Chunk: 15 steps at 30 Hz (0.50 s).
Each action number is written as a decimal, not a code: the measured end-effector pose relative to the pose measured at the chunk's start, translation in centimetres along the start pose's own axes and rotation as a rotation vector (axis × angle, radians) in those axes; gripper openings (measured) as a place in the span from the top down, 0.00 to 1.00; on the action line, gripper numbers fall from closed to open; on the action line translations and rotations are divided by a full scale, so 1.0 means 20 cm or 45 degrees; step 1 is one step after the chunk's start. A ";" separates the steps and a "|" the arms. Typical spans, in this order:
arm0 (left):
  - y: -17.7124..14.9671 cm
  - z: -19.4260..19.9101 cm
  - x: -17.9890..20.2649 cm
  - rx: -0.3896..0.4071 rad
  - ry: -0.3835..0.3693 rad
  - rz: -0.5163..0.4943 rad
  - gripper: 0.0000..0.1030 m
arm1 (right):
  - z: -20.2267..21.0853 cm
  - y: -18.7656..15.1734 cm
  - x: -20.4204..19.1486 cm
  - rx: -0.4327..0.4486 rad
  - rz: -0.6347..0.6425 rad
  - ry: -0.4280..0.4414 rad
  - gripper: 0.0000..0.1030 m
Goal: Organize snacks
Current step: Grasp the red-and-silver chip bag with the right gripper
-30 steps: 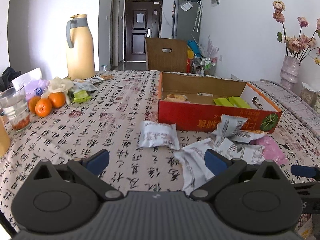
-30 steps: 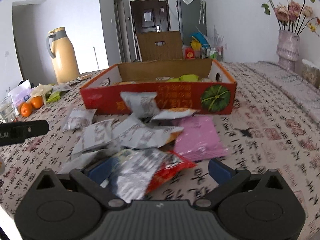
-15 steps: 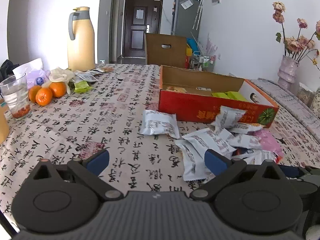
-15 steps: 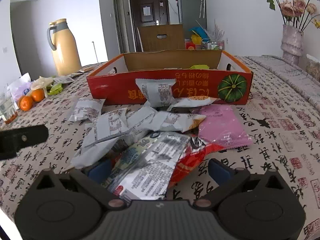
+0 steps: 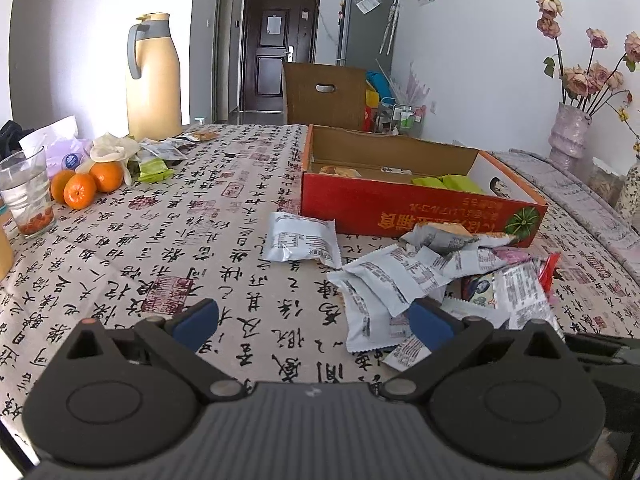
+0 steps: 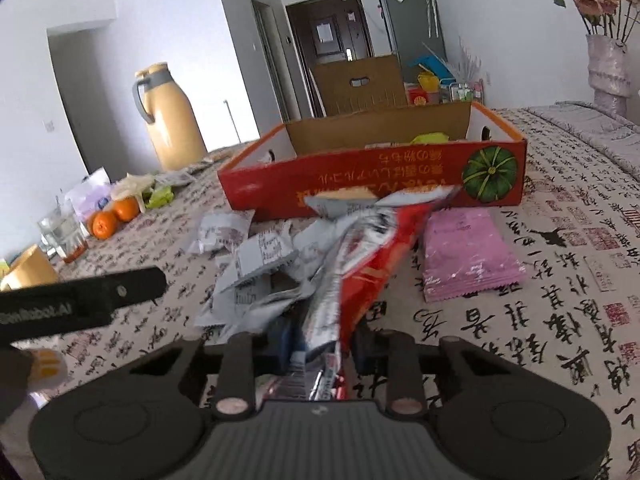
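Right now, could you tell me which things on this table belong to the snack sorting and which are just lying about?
Job:
red cardboard box
white snack packets
pink packet
red and silver snack bag, clamped in the right gripper

Lying about:
yellow thermos
oranges
glass
flower vase

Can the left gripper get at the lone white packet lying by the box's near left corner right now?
Probably yes. The left gripper has its jaws open and empty, and the white packet lies flat ahead on bare tablecloth, apart from the pile. Nothing lies between; the red box sits just behind it.
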<state>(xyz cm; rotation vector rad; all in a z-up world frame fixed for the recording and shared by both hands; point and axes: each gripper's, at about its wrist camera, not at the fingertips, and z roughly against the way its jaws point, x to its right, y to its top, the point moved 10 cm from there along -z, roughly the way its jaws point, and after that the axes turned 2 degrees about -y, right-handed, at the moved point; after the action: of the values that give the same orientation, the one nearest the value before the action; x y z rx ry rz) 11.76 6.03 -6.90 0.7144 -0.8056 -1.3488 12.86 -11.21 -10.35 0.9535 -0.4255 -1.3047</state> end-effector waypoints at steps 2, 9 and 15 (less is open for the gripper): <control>0.00 0.00 0.01 -0.004 -0.005 0.000 0.00 | 0.03 0.02 0.02 0.023 -0.010 0.003 0.76; -0.02 -0.03 0.09 -0.028 -0.024 -0.028 0.00 | 0.11 0.07 0.17 0.097 -0.085 -0.022 0.77; -0.06 -0.06 0.20 -0.058 -0.079 -0.099 0.00 | 0.19 0.12 0.30 0.172 -0.138 -0.040 0.77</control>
<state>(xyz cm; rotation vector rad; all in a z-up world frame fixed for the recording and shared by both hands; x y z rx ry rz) 12.27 1.91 -8.21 0.6766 -0.8012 -1.4608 13.05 -18.28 -7.77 1.0823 -0.4966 -1.4044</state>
